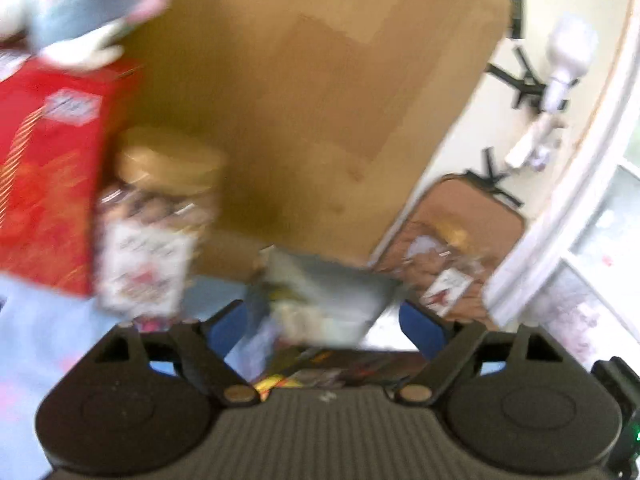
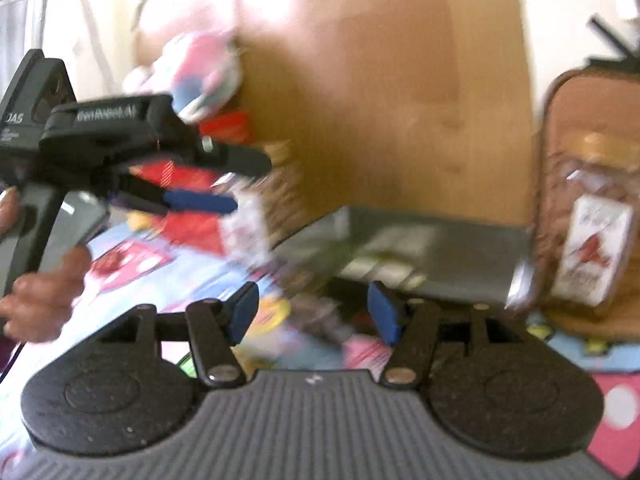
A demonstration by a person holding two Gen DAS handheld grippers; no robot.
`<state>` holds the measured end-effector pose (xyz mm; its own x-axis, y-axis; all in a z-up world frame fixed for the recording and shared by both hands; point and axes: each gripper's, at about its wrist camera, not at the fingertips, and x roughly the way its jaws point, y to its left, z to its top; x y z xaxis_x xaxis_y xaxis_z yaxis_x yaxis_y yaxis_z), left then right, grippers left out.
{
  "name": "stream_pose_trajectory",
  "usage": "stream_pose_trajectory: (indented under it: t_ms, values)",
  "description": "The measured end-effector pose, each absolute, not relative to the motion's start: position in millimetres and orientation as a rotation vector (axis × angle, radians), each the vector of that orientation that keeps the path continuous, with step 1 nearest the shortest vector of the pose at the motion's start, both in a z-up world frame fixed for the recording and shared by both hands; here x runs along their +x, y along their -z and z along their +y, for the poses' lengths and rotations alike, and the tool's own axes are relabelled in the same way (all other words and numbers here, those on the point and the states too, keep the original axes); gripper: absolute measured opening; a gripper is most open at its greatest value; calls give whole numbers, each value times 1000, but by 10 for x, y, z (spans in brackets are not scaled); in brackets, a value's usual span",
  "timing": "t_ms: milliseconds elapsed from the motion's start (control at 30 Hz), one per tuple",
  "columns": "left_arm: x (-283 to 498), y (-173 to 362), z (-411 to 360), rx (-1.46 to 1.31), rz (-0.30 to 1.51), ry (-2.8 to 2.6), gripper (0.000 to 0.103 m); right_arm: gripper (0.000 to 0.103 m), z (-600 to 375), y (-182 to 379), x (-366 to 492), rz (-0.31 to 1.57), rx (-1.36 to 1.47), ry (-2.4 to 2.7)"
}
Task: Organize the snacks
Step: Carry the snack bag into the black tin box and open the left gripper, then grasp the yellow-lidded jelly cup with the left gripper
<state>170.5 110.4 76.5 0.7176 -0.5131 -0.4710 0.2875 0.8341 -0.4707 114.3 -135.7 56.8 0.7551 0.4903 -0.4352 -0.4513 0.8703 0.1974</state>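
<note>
Both views are motion-blurred. My left gripper (image 1: pixel 326 318) is open, its blue pads on either side of a silvery snack packet (image 1: pixel 320 296), not gripping it. A red snack box (image 1: pixel 48 176) and a clear jar with a gold lid (image 1: pixel 156 224) stand at the left. My right gripper (image 2: pixel 314 314) is open and empty, just in front of a grey flat packet (image 2: pixel 420 256). The left gripper (image 2: pixel 192 184) shows in the right wrist view at the left, held by a hand. A second labelled jar (image 2: pixel 596 232) sits in a brown basket (image 2: pixel 560 120) at the right.
A large cardboard box (image 1: pixel 320 100) stands behind the snacks; it also fills the right wrist view (image 2: pixel 380 80). The surface is a colourful patterned cloth (image 2: pixel 140 280). A plush toy (image 1: pixel 80 8) sits on the red box. A black stand (image 1: pixel 520 80) and window lie at the right.
</note>
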Motion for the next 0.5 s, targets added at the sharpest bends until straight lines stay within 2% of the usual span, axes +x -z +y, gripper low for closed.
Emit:
stream_pose_trajectory:
  t_ms: [233,267,333,400,433,467,500]
  values:
    - [1797,-284,1036,-420,766,418,87,62,-902,-268,1432,617,85,-555]
    - [1804,-230,1054,-429,774,418,84,62,-882,-251,1413,620,78,-545]
    - [1836,-139,1094,-458,792,434,75,59,-850,-218,1515,632,81,-530]
    - [1856,-58,1096,-471,808,447,56,51,-828,-181,1617,648,96,-533]
    - [1865,-18,1088,-478,816,456,50,47,-819,-164,1640,652,99,-535]
    - [1871,14,1077,-488,825,466,45,38,-811,-152,1688,652,103,-541]
    - [1857,16,1079,-490,813,456,44,38,-790,-146,1693,648,103,-543]
